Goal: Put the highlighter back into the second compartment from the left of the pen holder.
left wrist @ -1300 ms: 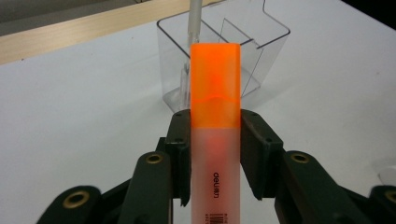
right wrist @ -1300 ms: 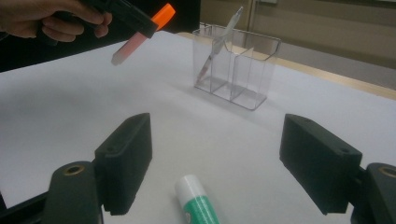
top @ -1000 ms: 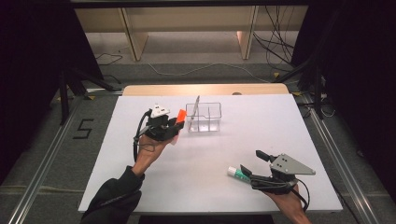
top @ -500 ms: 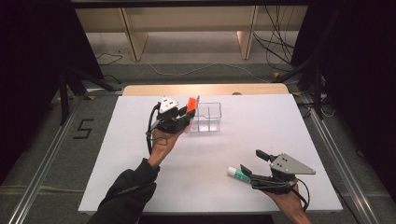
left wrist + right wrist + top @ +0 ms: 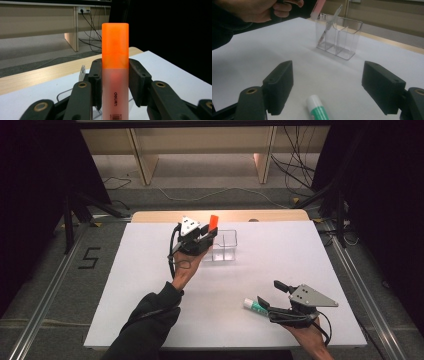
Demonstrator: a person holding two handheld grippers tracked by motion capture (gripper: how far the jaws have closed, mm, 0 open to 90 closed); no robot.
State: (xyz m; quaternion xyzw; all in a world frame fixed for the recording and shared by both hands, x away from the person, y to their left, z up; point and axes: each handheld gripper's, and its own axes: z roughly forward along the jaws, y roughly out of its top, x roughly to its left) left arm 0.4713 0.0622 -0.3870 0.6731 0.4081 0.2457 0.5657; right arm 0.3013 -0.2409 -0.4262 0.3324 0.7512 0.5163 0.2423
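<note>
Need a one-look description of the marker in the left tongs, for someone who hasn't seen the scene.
On the white table, find the clear organizer near the far edge. Just left of it, the left tongs clamp an upright highlighter: frosted body, bright orange cap. The glue stick by the right tongs is green and white, lying flat.

The highlighter (image 5: 115, 75) and glue stick (image 5: 318, 110) are cut off at the bottom edge.
</note>
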